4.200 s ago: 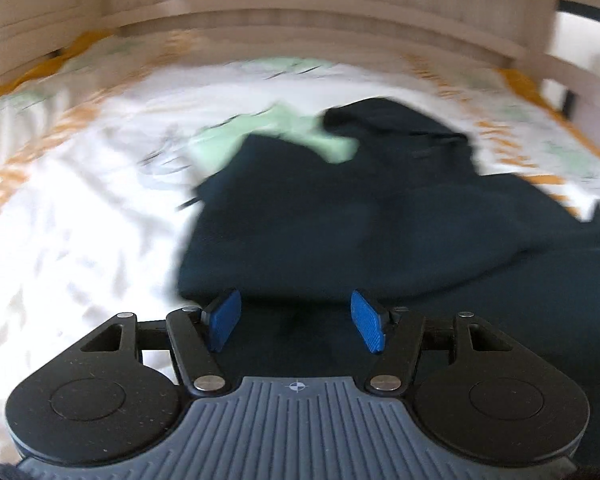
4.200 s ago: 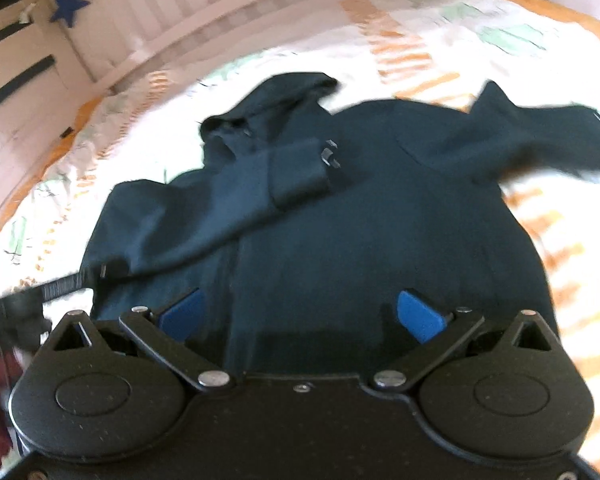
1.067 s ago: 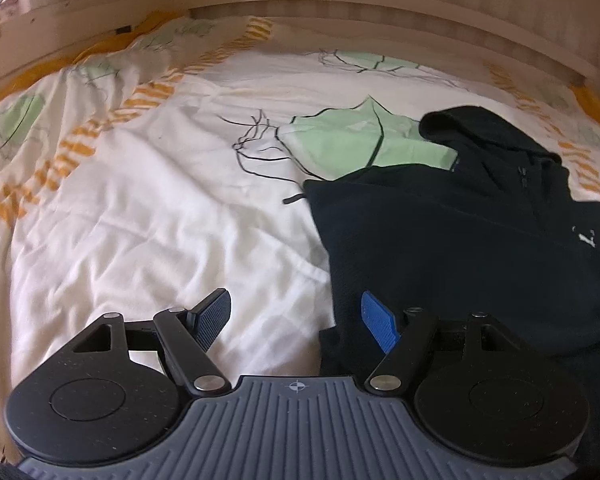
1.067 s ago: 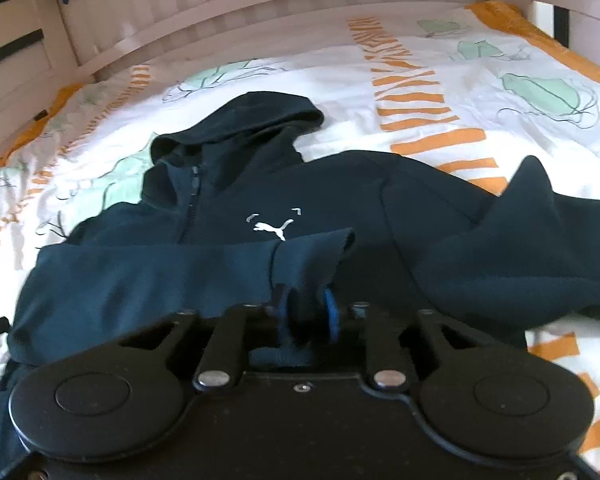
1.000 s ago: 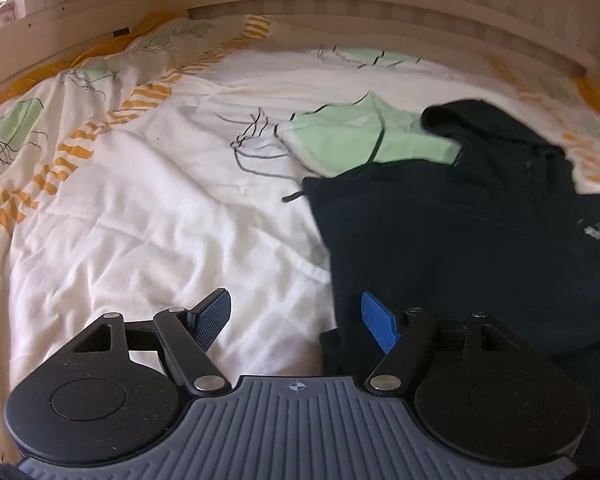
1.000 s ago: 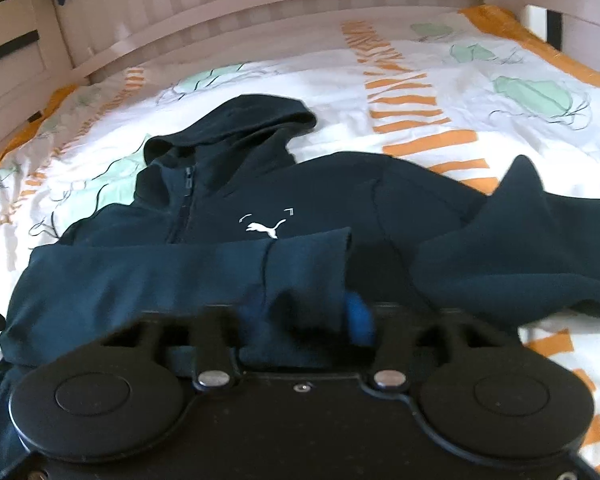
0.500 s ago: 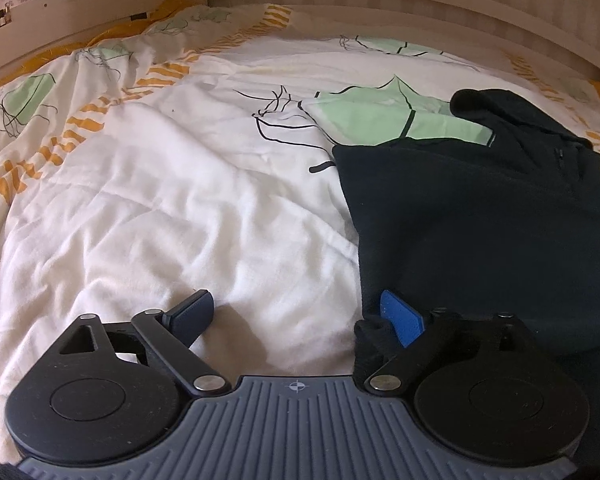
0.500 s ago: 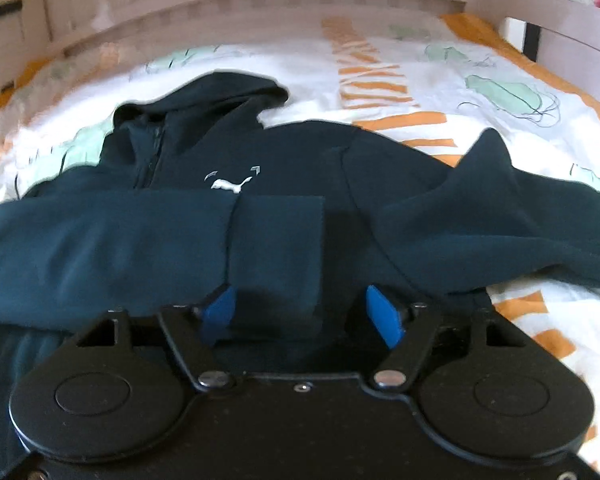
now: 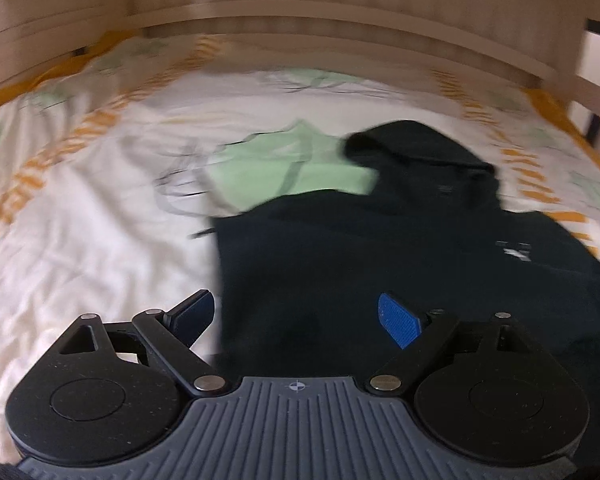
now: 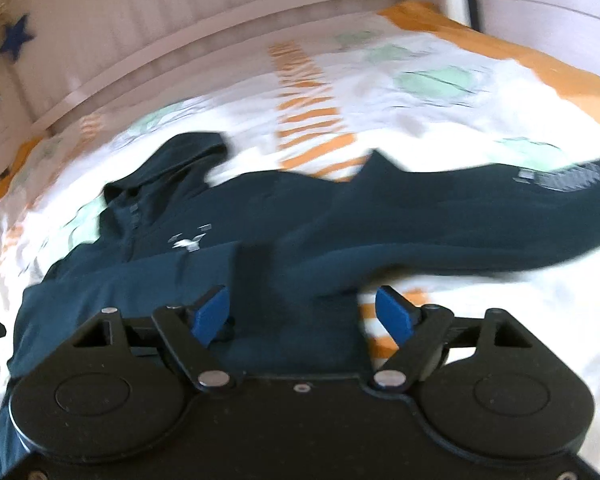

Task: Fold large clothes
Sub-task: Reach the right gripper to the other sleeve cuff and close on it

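A dark navy zip hoodie (image 9: 380,248) lies front up on the bed, hood toward the headboard. In the right wrist view the hoodie (image 10: 259,220) has one sleeve folded across the chest, its cuff (image 10: 255,268) near the middle, and the other sleeve (image 10: 500,216) stretched out to the right. My left gripper (image 9: 295,314) is open and empty above the hoodie's left edge. My right gripper (image 10: 304,312) is open and empty above the lower body, near the folded cuff. Both views are motion-blurred.
The bed has a white duvet (image 9: 79,220) with green leaf and orange stripe prints. A pale slatted headboard (image 9: 300,8) runs along the far side, with bed rails at both sides. A blue star (image 10: 15,36) hangs on the wall at the left.
My right gripper has opened and let go of the sleeve cuff, which now lies across the chest. Both grippers have lifted and swung right; the left stays open.
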Available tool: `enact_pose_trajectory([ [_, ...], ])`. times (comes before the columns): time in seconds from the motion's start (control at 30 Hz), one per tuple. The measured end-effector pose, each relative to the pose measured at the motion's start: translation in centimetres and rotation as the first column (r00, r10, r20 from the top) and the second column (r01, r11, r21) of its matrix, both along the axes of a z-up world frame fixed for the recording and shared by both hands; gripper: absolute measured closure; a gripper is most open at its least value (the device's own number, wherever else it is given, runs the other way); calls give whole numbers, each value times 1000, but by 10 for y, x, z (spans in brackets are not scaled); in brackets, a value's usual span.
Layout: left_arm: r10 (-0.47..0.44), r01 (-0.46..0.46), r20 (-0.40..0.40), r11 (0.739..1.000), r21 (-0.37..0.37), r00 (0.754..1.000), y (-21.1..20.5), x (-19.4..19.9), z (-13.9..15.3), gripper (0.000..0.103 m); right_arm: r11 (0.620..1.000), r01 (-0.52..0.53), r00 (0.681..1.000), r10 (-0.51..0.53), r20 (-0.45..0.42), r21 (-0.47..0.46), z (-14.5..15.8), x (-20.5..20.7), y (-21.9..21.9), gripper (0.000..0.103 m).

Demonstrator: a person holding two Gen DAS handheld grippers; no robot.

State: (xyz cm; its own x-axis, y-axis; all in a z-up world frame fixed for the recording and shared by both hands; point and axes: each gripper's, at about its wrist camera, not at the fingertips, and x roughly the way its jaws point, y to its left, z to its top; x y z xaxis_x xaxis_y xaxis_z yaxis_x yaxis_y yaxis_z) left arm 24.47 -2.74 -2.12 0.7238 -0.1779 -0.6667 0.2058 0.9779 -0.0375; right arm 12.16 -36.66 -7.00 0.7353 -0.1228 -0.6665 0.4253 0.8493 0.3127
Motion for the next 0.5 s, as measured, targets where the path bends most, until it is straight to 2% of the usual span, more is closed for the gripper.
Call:
enact_pose_trajectory([
  [0.2, -114, 114, -6, 993, 17, 994, -63, 0, -11, 13, 992, 126, 992, -125, -33, 25, -1, -27, -56, 2],
  [0.33, -139, 140, -25, 990, 24, 990, -91, 6, -27, 13, 982, 187, 981, -185, -61, 32, -7, -34, -86, 2],
  [0.5, -150, 157, -82, 984, 84, 985, -111, 12, -60, 11, 958, 281, 958, -276, -81, 50, -16, -38, -127, 2],
])
